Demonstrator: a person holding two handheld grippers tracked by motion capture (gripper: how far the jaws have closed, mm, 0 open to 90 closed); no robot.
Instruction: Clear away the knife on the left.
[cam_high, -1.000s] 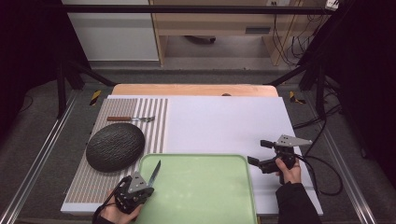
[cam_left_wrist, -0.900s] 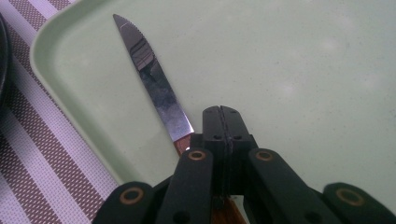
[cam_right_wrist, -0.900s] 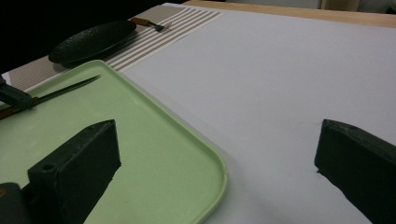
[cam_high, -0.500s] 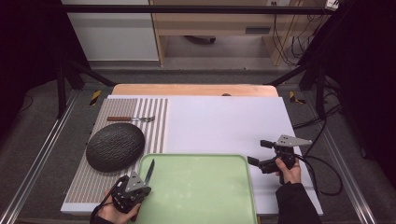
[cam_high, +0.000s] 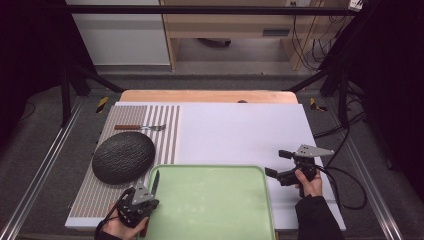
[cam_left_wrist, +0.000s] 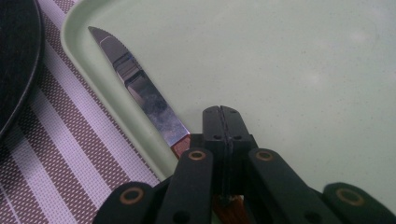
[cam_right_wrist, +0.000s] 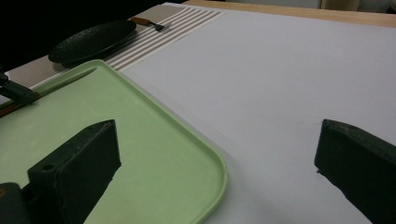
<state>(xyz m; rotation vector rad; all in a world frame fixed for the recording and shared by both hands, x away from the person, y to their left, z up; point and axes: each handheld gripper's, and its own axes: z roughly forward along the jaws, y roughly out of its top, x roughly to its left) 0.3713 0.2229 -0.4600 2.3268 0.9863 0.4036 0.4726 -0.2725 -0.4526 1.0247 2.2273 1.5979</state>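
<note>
A pale green tray (cam_high: 210, 170) lies at the front middle of the table. My left gripper (cam_high: 148, 193) is at the tray's front left corner, shut on the brown handle of a table knife (cam_high: 155, 181). In the left gripper view the jaws (cam_left_wrist: 222, 112) meet at their tips. The knife (cam_left_wrist: 140, 88) runs out to their left, its blade lying along the tray's (cam_left_wrist: 303, 70) left wall. My right gripper (cam_high: 275, 163) hovers open and empty over the white mat, just right of the tray. Its jaws (cam_right_wrist: 217, 135) stand wide apart beside the tray's corner (cam_right_wrist: 219, 172).
A dark round plate (cam_high: 123, 157) sits on a striped placemat (cam_high: 165, 130) left of the tray. A fork (cam_high: 137, 127) with a brown handle lies beyond it. A white mat (cam_high: 240, 130) covers the table's middle and right. A cable (cam_high: 345, 185) trails from the right gripper.
The knife's blade has swung a little to the left, from slanting over the tray to lying along its left edge. The right gripper has not moved.
</note>
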